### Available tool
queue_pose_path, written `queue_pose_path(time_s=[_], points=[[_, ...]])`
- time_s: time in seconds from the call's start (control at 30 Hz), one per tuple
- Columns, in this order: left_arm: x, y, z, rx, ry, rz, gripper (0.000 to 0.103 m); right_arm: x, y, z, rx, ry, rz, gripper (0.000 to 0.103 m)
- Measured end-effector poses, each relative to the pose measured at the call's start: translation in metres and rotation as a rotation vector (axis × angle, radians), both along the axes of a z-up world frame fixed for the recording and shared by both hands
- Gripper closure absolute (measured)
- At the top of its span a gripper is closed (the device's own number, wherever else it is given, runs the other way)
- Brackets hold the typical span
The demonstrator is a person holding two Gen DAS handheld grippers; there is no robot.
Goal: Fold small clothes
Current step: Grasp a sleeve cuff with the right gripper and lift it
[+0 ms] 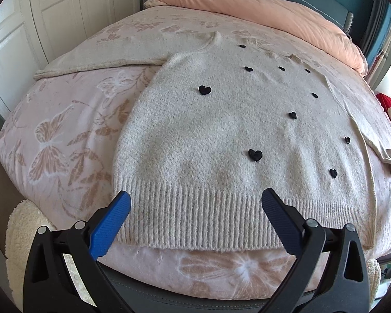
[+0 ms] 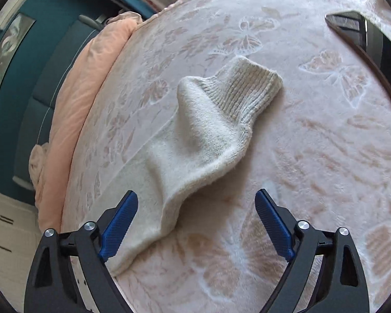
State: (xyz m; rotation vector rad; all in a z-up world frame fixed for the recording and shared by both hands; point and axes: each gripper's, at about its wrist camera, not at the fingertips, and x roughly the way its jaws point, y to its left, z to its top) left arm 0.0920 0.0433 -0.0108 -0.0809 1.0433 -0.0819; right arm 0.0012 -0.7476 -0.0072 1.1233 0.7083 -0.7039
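Observation:
A cream knit sweater (image 1: 221, 135) with small black hearts lies flat on the pink butterfly bedspread (image 1: 65, 135), ribbed hem toward me. Its left sleeve (image 1: 104, 57) stretches out to the left. My left gripper (image 1: 196, 200) is open and empty, just above the hem. In the right wrist view the sweater's other sleeve (image 2: 200, 140) lies rumpled on the bedspread (image 2: 312, 156), ribbed cuff (image 2: 247, 91) pointing away. My right gripper (image 2: 196, 203) is open and empty, jaws wide over the near part of that sleeve.
A peach duvet (image 1: 273, 18) is bunched at the head of the bed, also in the right wrist view (image 2: 91, 78). A dark phone (image 2: 352, 28) lies on the bedspread at far right. White wardrobe doors (image 1: 39, 13) stand left. A red item (image 1: 385, 101) sits at the right edge.

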Motion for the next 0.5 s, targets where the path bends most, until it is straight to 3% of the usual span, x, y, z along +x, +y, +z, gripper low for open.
queue_pose_path(time_s=[0.07, 0.1, 0.13, 0.17, 0.27, 0.4, 0.5], points=[[0.005, -0.001, -0.002, 0.008, 0.011, -0.002, 0.005, 0.007, -0.011, -0.01, 0.029, 0.0, -0.05, 0.027], [0.007, -0.002, -0.002, 0.013, 0.011, -0.006, 0.005, 0.008, -0.012, -0.007, 0.016, -0.011, -0.08, 0.041], [0.01, -0.002, -0.002, 0.017, 0.012, -0.009, 0.005, 0.012, -0.015, -0.003, 0.013, -0.042, -0.093, 0.078], [0.012, -0.002, -0.002, 0.019, 0.009, -0.008, 0.005, 0.02, -0.016, 0.003, 0.022, -0.074, -0.091, 0.094], [0.019, 0.002, 0.003, -0.006, -0.005, -0.003, 0.005, 0.057, 0.007, 0.059, -0.09, -0.223, 0.003, 0.092], [0.03, 0.009, 0.014, -0.071, -0.044, 0.02, 0.005, 0.135, 0.119, 0.153, -0.282, -0.402, 0.407, 0.092], [0.044, 0.013, 0.023, -0.123, -0.068, 0.034, 0.005, 0.185, 0.237, 0.171, -0.313, -0.452, 0.745, 0.086]])
